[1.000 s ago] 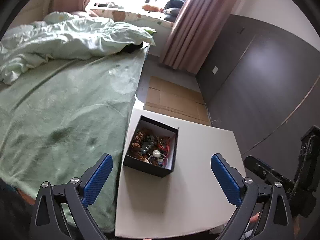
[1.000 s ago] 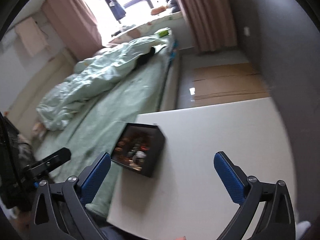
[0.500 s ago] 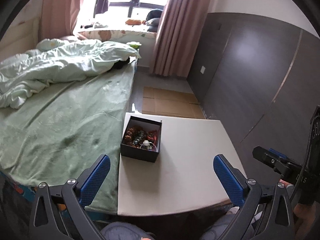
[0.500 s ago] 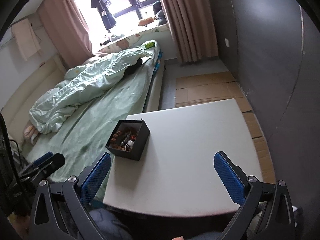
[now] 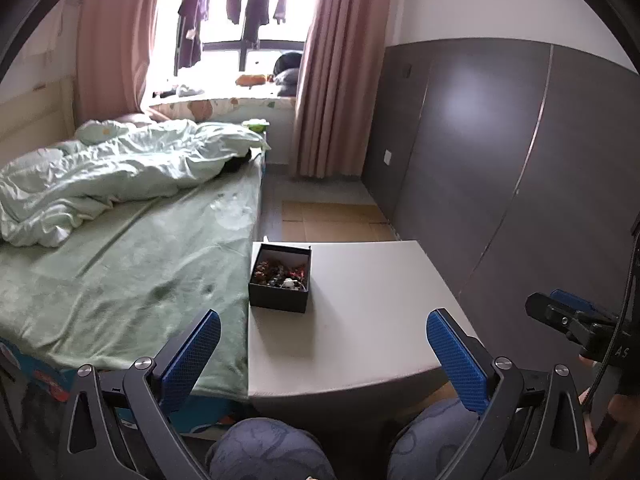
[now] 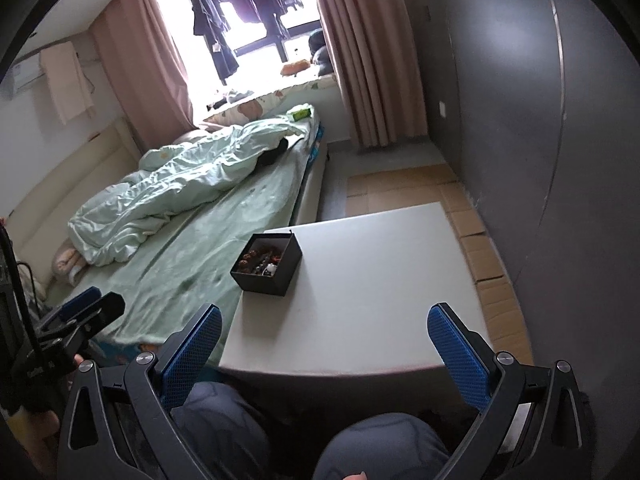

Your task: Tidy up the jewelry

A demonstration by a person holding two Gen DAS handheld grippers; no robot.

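Jewelry (image 5: 282, 274) lies heaped in an open black box (image 5: 280, 300) at the far left corner of the white bench (image 5: 360, 320), right beside the edge that meets the bed (image 5: 120, 272). The left gripper (image 5: 324, 354) and the right gripper (image 6: 324, 350) both hang well short of the box, over the near edge above the person's knees, each with its blue pads spread wide and nothing between them.

The pieces look small and tangled together, so a pinch into the pile would likely lift several at once or drag a chain that pulls others out. The box seems light and sits close to the bench edge; a sideways nudge from a finger could push it onto the bed and spill it. Individual pieces are too small to tell apart from here, so aiming blindly risks missing.
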